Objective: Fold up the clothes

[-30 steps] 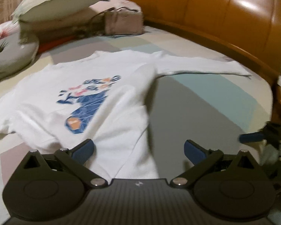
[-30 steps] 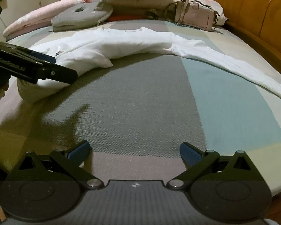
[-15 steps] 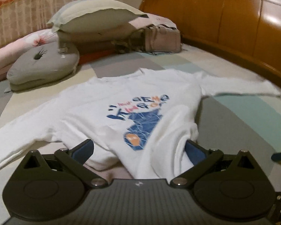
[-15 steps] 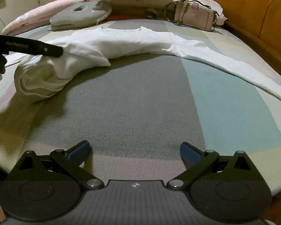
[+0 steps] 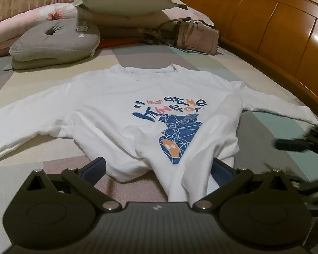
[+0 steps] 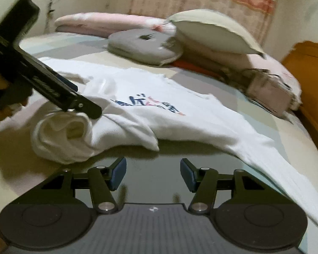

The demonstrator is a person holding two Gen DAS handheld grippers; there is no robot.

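Shirt (image 5: 120,114) hem between left tool (image 5: 159,169) fingers

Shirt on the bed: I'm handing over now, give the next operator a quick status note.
Left tool: open, the bunched hem of the white shirt between its fingers, not clamped.
Right tool: open, empty, over bare bedspread beside the shirt.
Shirt lies print up, both sleeves spread, hem rumpled near the right side.
Done: no fold yet.
Left: flatten the hem, fold sleeves in, fold body.
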